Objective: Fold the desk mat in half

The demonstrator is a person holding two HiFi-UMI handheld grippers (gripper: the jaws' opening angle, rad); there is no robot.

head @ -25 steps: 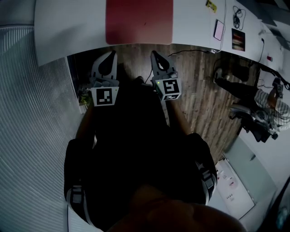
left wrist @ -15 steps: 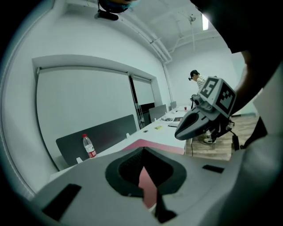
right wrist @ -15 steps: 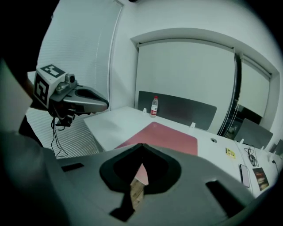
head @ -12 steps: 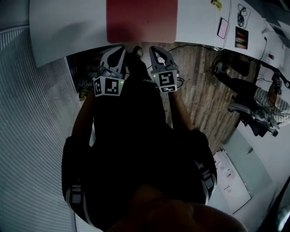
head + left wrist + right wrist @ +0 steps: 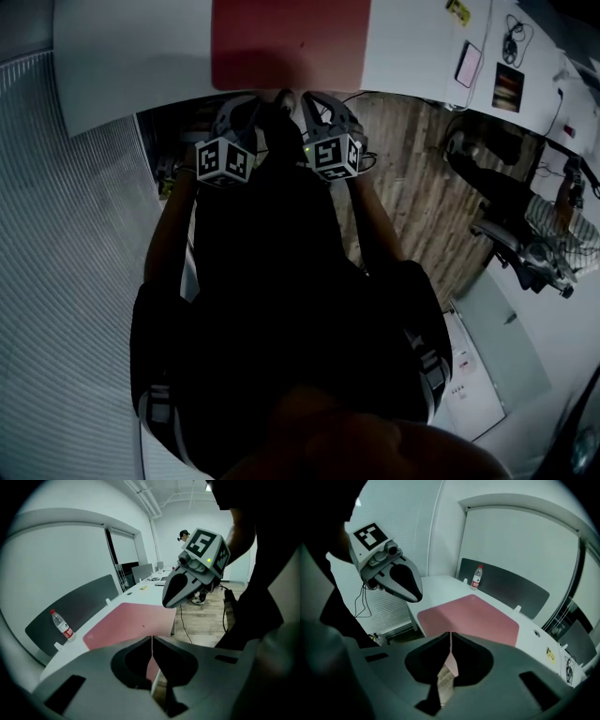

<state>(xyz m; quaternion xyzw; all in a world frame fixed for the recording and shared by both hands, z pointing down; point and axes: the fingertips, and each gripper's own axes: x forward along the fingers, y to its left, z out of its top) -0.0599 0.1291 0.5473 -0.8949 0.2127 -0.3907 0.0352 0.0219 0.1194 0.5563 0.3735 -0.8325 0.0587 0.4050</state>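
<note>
The pink desk mat (image 5: 289, 42) lies flat and unfolded on the white desk (image 5: 131, 66), its near edge at the desk's front edge. Both grippers hover just short of that edge, over the floor. My left gripper (image 5: 249, 103) is below the mat's near left part, and my right gripper (image 5: 313, 99) is below its near middle. In the left gripper view the jaws (image 5: 152, 641) are shut and hold nothing, with the mat (image 5: 129, 620) ahead. The right gripper's jaws (image 5: 450, 639) are shut too, and the mat (image 5: 473, 616) lies beyond them.
A water bottle (image 5: 61, 625) stands at the mat's far corner, before a dark grey partition (image 5: 77, 606). A phone (image 5: 466, 64) and small items lie further right on the desk. A seated person (image 5: 553, 216) and a chair are at the right, on the wooden floor (image 5: 412, 178).
Both grippers have moved forward towards the desk's front edge and closer together. The mat has not moved.
</note>
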